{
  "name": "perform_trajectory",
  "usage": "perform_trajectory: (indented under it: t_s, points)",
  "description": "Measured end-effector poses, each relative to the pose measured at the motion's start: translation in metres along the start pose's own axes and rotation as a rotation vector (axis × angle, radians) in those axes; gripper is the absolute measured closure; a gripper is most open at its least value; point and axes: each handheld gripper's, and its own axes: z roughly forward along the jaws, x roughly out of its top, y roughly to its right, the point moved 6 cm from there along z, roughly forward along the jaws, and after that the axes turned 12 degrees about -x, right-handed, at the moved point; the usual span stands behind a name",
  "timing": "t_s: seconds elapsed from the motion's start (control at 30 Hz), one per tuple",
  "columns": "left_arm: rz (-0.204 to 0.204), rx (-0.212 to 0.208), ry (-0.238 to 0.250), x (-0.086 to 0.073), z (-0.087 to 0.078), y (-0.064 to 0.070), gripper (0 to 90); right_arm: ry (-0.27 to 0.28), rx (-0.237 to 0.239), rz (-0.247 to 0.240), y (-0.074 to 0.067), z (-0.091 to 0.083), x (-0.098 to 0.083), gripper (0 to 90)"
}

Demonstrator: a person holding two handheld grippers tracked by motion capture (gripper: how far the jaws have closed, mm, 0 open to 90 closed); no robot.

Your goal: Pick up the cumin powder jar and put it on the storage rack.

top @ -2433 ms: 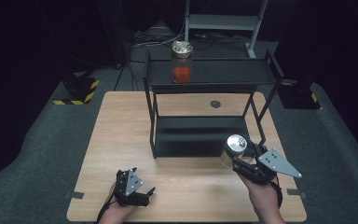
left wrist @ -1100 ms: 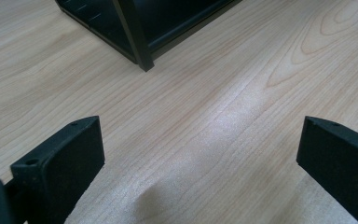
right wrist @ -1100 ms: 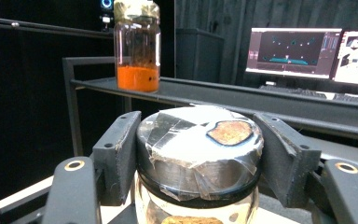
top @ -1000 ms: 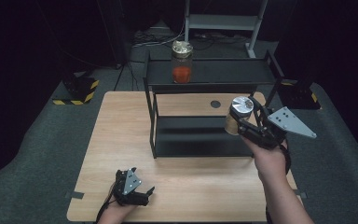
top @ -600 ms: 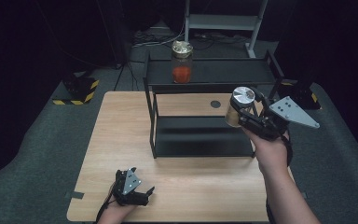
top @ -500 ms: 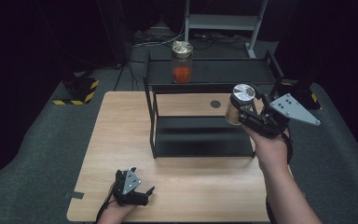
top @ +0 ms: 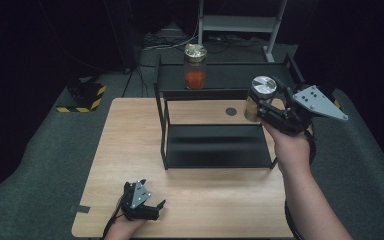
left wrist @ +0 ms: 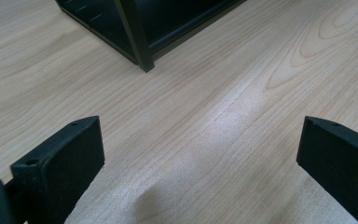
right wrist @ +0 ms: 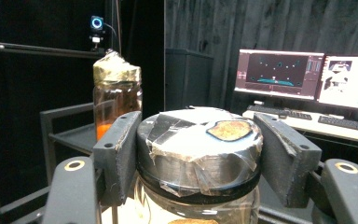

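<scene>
My right gripper (top: 264, 102) is shut on a glass jar (top: 256, 99) with a taped silver lid (right wrist: 200, 135); its pads clamp the lid from both sides. The jar hangs in the air at the right end of the black two-tier shelf (top: 215, 145), level with its top tier. On that top tier stands a second jar (top: 195, 66) holding something orange, capped with gold foil (right wrist: 115, 70). My left gripper (top: 147, 206) rests at the table's front edge, jaws wide apart over bare wood (left wrist: 200, 154), nothing between them.
The wooden table (top: 130, 140) has a round dark grommet (top: 231, 111) behind the shelf. A yellow-black striped block (top: 82, 97) lies on the floor at the left. Monitors (right wrist: 284, 74) and a keyboard sit on a desk far beyond the shelf.
My right hand has lifted the jar from the table's right front up and back to the level of the shelf's top tier. The left gripper has stayed put.
</scene>
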Motion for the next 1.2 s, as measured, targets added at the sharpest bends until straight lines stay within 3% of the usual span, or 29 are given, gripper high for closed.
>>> perform_trajectory:
  t_s: [0.43,0.93,1.2]
  points:
    - [-0.004,-0.003,0.004,0.0,0.0,-0.001,1.0,0.022,-0.031,-0.008,-0.002,0.018,0.016,34.4]
    - [-0.006,-0.007,0.006,-0.001,-0.001,-0.001,1.0,0.009,-0.069,0.001,-0.003,0.044,0.02,34.4]
    - [-0.011,-0.01,0.011,-0.001,-0.001,-0.002,1.0,-0.001,-0.091,-0.019,-0.005,0.062,0.023,34.4]
